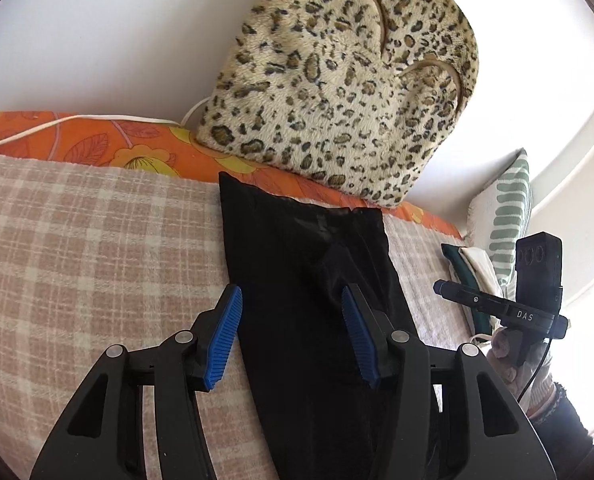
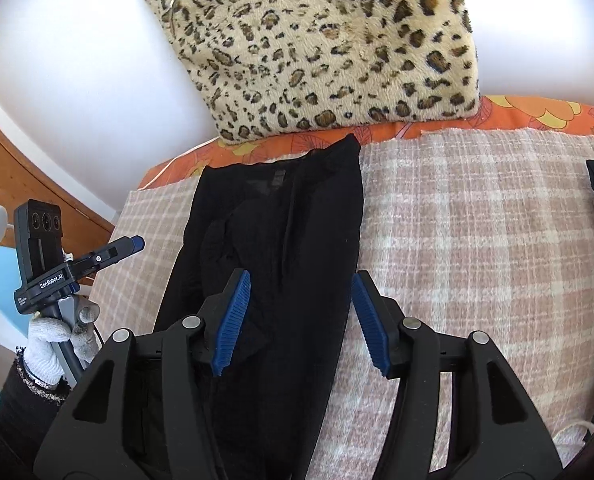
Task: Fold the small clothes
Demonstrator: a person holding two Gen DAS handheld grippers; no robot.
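A black garment (image 1: pixel 305 248) (image 2: pixel 281 208) lies as a long narrow strip on the checked blanket (image 1: pixel 77 260) (image 2: pixel 457 220), its far end near the orange sheet. My left gripper (image 1: pixel 291 292) hovers open over its left half; the blue pads touch no cloth. My right gripper (image 2: pixel 301 276) stands open above the strip's right edge, also holding nothing. Each gripper shows from the side in the other's view: the right one (image 1: pixel 443 287) off the garment's right, the left one (image 2: pixel 135 242) off its left, both held by gloved hands.
A leopard-print cushion (image 1: pixel 337 80) (image 2: pixel 317 48) leans on the white wall behind the orange floral sheet (image 1: pixel 97 140). At right lie a green-striped pillow (image 1: pixel 505 216) and folded dark green and white cloths (image 1: pixel 469 264). Wooden furniture (image 2: pixel 25 168) stands past the bed's left edge.
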